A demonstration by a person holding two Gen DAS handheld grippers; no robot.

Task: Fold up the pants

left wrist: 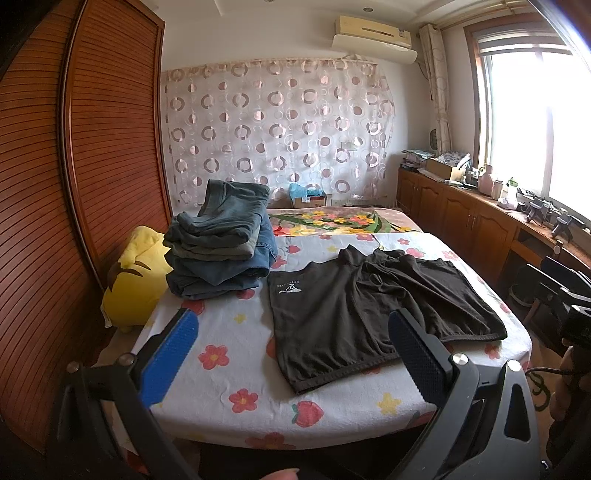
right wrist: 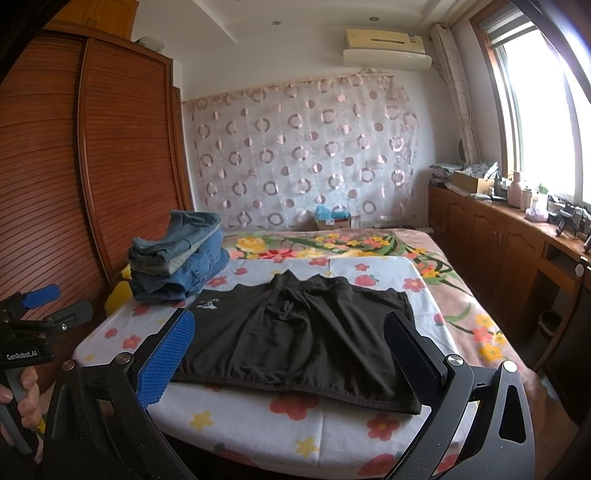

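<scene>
To my left stands a wooden wardrobe [left wrist: 92, 155] with slatted doors. A yellow plush toy [left wrist: 136, 280] is wedged between it and the bed [left wrist: 236, 354], whose sheet is white with red flowers and strawberries. A stack of folded jeans [left wrist: 225, 243] sits on the bed's left side, just beside the toy. Beyond the sheet lies a floral blanket [right wrist: 332, 243]. A sheer curtain with ring patterns [left wrist: 277, 129] covers the far wall, under an air conditioner [left wrist: 373, 35]. On my right, low wooden cabinets [left wrist: 458, 210] run beneath a bright window [left wrist: 535, 122], their top cluttered with boxes and bottles.
</scene>
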